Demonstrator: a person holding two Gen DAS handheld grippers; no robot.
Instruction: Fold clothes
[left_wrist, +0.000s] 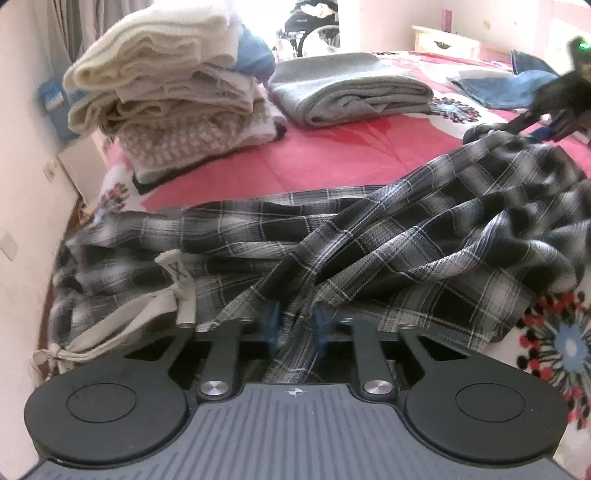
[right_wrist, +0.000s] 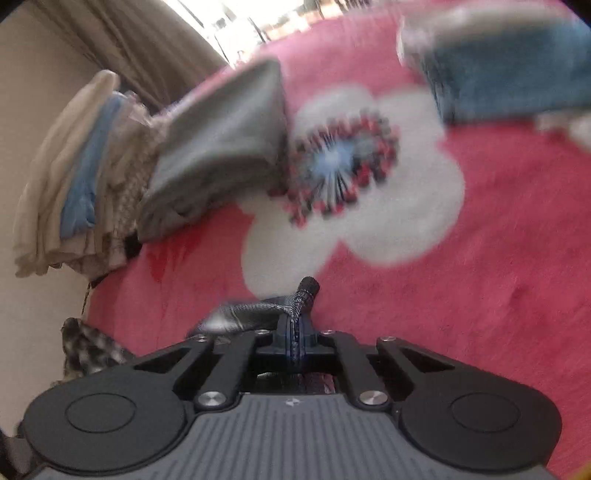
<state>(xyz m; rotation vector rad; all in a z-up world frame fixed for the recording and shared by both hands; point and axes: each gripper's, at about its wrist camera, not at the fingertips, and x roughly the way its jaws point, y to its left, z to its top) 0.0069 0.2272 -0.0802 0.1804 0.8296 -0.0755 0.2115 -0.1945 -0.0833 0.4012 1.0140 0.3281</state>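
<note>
A: Which step is this?

B: The spreading-out, I'd say. The plaid garment (left_wrist: 369, 236) lies rumpled on the bed (left_wrist: 314, 158), on the near side of the grey fold (left_wrist: 351, 85). The left gripper (left_wrist: 295, 325) has its jaws narrowed on a bunch of plaid; the right gripper (right_wrist: 295, 332) is pinched tight on a thin edge of it, lifted over the bed.

A: Next?

B: Probably pull the two holds apart to flatten the cloth, then fold.

A: Any containers?

B: None I can see. Only the cream stack (left_wrist: 166, 88) left of the grey fold, and denim (left_wrist: 498, 88) to its right.
</note>
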